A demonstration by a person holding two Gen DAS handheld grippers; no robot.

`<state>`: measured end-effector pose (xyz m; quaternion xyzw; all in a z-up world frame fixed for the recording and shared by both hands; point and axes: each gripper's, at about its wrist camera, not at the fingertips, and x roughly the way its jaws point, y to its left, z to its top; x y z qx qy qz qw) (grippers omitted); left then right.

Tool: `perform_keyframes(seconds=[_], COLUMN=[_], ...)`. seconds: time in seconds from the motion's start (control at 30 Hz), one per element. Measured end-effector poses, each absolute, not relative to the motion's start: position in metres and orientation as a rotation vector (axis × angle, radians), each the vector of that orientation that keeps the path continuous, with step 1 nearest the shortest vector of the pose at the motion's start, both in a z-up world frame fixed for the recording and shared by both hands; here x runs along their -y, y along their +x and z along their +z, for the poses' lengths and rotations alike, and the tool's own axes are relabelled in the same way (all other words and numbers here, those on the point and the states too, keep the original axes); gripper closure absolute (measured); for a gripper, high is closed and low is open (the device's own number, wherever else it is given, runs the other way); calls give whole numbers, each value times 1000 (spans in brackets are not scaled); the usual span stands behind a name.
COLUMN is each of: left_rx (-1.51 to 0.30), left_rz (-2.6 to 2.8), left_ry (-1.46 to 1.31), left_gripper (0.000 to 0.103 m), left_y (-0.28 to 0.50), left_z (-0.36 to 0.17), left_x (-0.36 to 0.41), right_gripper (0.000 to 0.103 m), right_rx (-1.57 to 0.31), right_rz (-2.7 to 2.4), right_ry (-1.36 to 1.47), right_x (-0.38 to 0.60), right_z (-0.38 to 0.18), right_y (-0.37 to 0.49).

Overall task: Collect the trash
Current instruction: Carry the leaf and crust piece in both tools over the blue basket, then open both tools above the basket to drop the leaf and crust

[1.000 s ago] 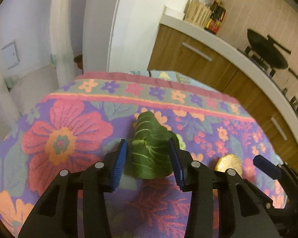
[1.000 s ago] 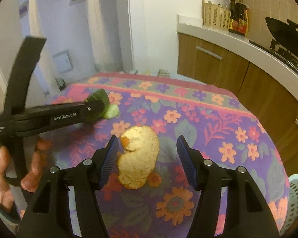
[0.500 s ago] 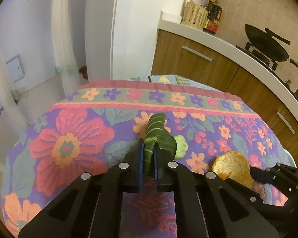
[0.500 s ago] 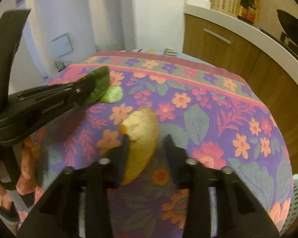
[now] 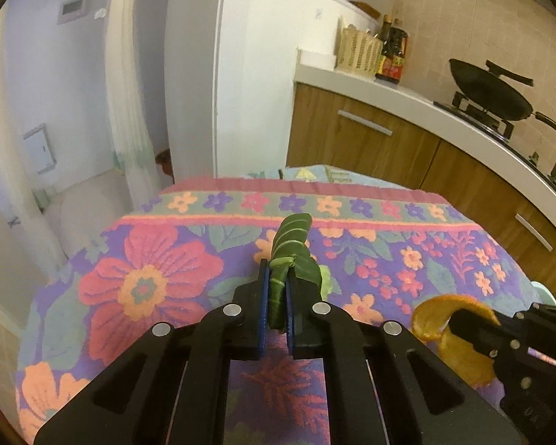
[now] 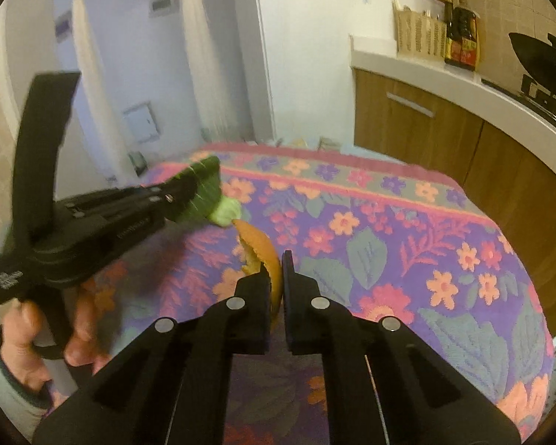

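Green leaf (image 5: 292,239) base hidden between left hand-held gripper (image 5: 277,293) pads.

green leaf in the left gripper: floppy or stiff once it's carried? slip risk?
The leaf is probably fairly limp: it folds between the pads of the left gripper. It likely weighs very little, being thin. Slipping looks unlikely while it is pinched this deep, though the free tip may flap when moved.

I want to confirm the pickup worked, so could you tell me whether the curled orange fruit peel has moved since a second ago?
Yes. The curled orange fruit peel lay flat on the floral tablecloth; now it stands on edge, clamped in the right gripper.
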<state>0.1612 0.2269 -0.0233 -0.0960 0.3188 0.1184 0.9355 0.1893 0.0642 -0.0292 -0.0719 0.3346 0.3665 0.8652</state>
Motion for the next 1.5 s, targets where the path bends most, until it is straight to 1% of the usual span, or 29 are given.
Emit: perform_keyframes(seconds=[0.1, 0.27, 0.4, 0.53, 0.73, 1.0, 1.27, 1.43, 1.47, 1.5], left_rx=[-624, -599, -566, -535, -512, -592, -641, -676, -684, -691], left_rz=[236, 230, 181, 120, 1, -191, -281, -322, -331, -340], left_ry=[-186, -157, -140, -114, -81, -88, -21, 0, 4, 6], left_gripper=[98, 98, 98, 98, 98, 98, 98, 98, 98, 98], left_y=[155, 144, 136, 131, 129, 148, 169, 182, 185, 188], left_z=[-13, 5, 23, 41, 49, 26, 9, -2, -4, -6], left_x=[-221, -201, -165, -121, -41, 58, 123, 150, 154, 158], right_gripper=[99, 99, 99, 99, 99, 99, 99, 95, 90, 83], right_rx=[-713, -663, -620, -599, -603, -694, -778, -824, -835, -843], right_rz=[782, 756, 720, 654, 509, 351, 248, 218, 212, 209], right_ry=[-124, -68, -29, -4, 22, 101, 213, 258, 262, 264], right_x=[-54, -5, 44, 93, 172, 259, 324, 342, 344, 345], right_z=[-24, 3, 19, 22, 8, -26, -56, -70, -73, -75], right_y=[188, 177, 165, 150, 135, 140, 153, 163, 164, 165])
